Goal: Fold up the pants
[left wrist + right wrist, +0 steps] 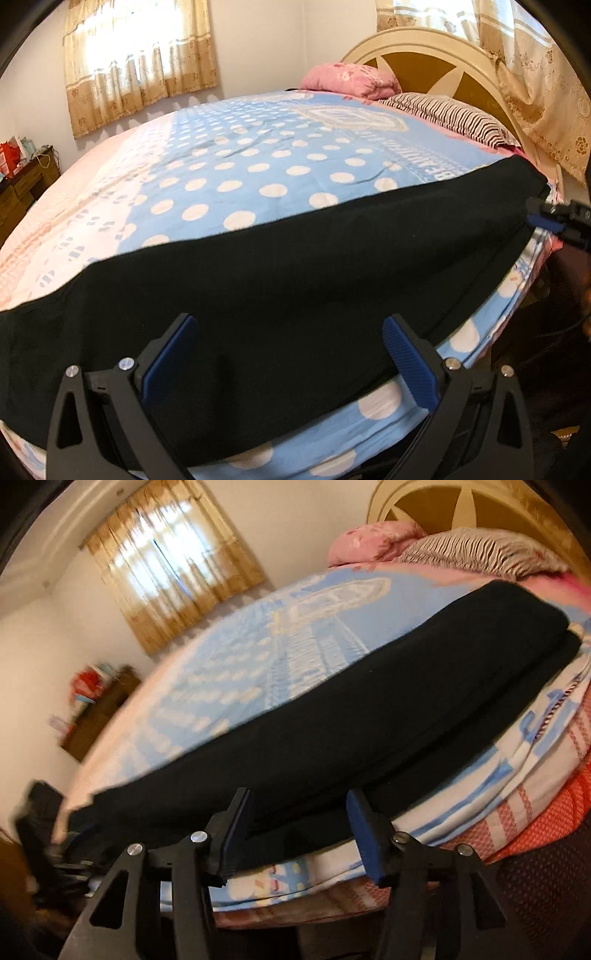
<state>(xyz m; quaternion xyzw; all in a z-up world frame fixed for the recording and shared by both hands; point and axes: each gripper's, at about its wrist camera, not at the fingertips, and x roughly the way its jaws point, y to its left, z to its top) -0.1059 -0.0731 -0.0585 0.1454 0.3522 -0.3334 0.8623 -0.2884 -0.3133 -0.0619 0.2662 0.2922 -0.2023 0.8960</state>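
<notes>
- The black pants (280, 295) lie flat in a long band along the near edge of the bed, on a blue polka-dot bedspread (258, 162).
- The left gripper (288, 354) hovers low over the pants, its blue-padded fingers spread wide, clamped on nothing.
- The right gripper (297, 830) is also parted, its fingers straddling the pants' near edge; it appears again at the far right of the left wrist view, near the pants' end.
- Beyond the pants sit a pink pillow (351, 79) and a striped pillow (450, 114) against the headboard (424, 51).
- A curtained window (136, 59) and a wooden dresser (22, 188) stand well apart from the pants.
</notes>
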